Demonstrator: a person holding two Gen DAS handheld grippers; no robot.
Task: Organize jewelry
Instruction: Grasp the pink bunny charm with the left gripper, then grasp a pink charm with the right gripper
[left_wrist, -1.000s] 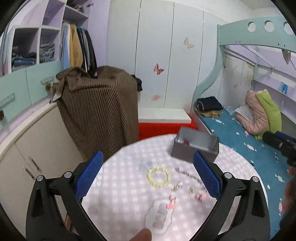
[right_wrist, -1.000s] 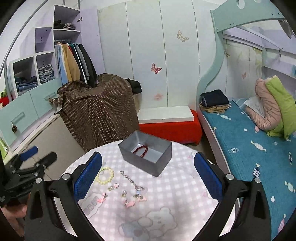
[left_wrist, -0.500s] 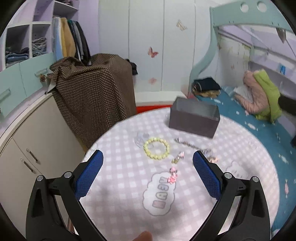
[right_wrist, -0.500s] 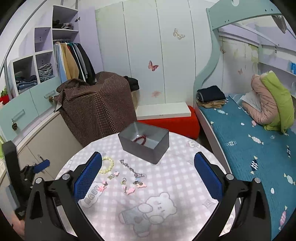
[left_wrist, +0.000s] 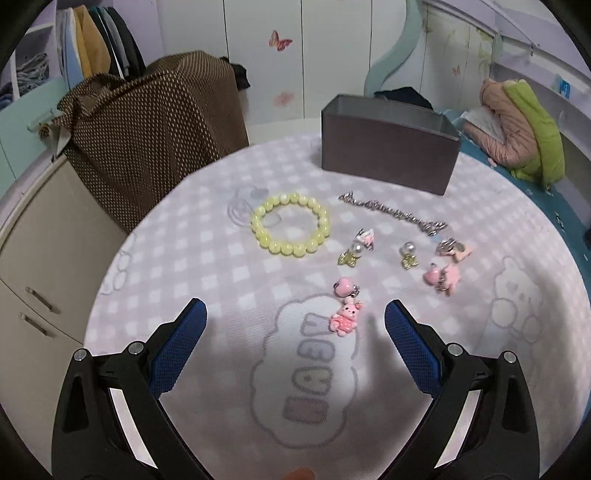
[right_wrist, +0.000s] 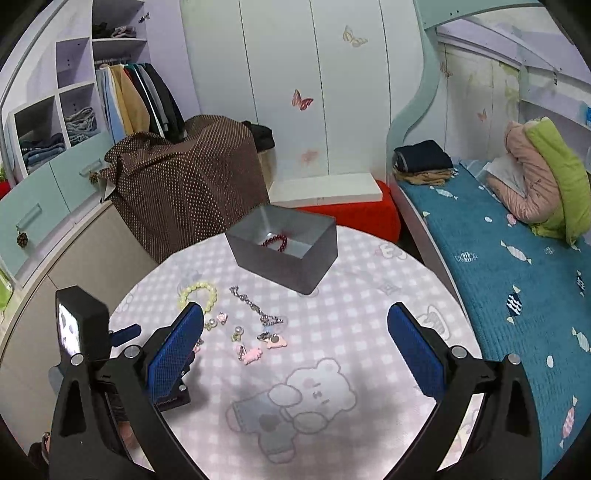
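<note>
Round checked bench (left_wrist: 177, 258): only a red bracelet (right_wrist: 275, 242) lies in the grey box (left_wrist: 388, 147) at 12 o'clock, the yellow bracelet (left_wrist: 290, 229), chain (left_wrist: 391, 212) and charms remain out; my left tool (left_wrist: 293, 325) and right tool (right_wrist: 295, 332) gape empty.

Beside the grey box (left_wrist: 388, 155): a pale yellow bead bracelet (left_wrist: 290, 229), silver chain (left_wrist: 393, 212), pink charms (left_wrist: 345, 317). Inside it, seemingly dark red beads (right_wrist: 275, 242). Pink-and-white checked tablecloth (left_wrist: 192, 258); blue finger pads (left_wrist: 177, 350).
</note>
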